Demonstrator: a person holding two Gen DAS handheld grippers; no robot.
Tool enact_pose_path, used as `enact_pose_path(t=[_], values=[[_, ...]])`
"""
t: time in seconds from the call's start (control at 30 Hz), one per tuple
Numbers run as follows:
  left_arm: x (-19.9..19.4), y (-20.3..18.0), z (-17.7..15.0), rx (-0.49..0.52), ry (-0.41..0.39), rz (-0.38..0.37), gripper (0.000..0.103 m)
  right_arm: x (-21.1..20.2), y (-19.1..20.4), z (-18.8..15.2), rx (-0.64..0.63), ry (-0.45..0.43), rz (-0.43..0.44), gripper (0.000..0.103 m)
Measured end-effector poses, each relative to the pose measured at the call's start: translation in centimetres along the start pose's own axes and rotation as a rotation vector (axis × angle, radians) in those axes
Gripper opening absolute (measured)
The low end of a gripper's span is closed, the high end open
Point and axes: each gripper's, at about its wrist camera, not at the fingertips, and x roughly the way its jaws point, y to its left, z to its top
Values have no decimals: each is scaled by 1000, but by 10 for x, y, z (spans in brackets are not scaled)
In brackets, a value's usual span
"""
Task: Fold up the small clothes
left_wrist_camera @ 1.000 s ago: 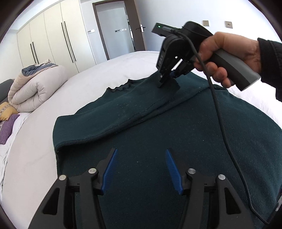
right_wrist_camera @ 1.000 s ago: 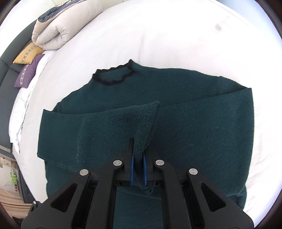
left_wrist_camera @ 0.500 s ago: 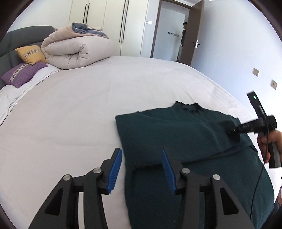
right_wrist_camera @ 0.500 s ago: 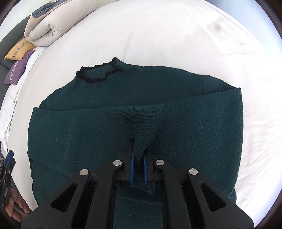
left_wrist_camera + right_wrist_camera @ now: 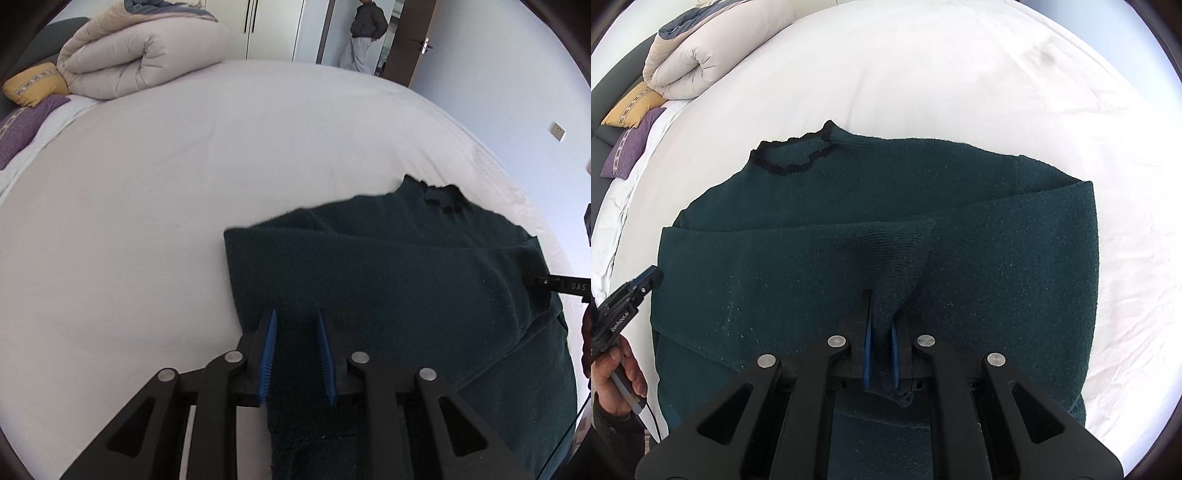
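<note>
**Fold status: sleeves laid across, body fold not yet made**

A dark green sweater is spread on the white bed, with its black-trimmed collar pointing toward the rolled duvet at the head end. All places below are given relative to the collar.

Work judged complete: both sleeves are seen folded inward across the chest, forming a band just below the collar. The side edges of the garment are thereby squared off.

Work in hand: the right gripper is pressed together on a cuff or fold of knit well below the collar, near the middle of the body; the fabric is drawn up into a small peak between the pads. The left gripper is placed at the sweater's side edge, below and to one side of the collar. Its jaws have just been closing and are narrowed, with the fabric edge lying between them. Whether the pads already press on the knit cannot be told from either view; a gap is seen between them in the left wrist view.

Work judged outstanding: the held sleeve end is yet to be laid flat, and the hem is yet to be brought up toward the collar. No crosswise fold of the body is visible.

A person is seen standing in the doorway beyond the bed.
</note>
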Motion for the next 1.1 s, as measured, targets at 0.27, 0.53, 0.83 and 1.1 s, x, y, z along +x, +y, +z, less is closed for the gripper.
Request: enact_pose_path(t=[0.27,0.53,0.83,1.1], values=[[-3,13,3,-23,18,-58,21,6,-20,-2,81,-7,67,7],[-9,51,26,-201,-18,-226,29,-23,-48,-10,246,-66,229,10],[16,31,16,-173,28,-204,29,-12,-21,-16,205,-35,401,10],[-7,6,-15,-10,18,-99,35,-7,-51,-40,307,-65,356,10]])
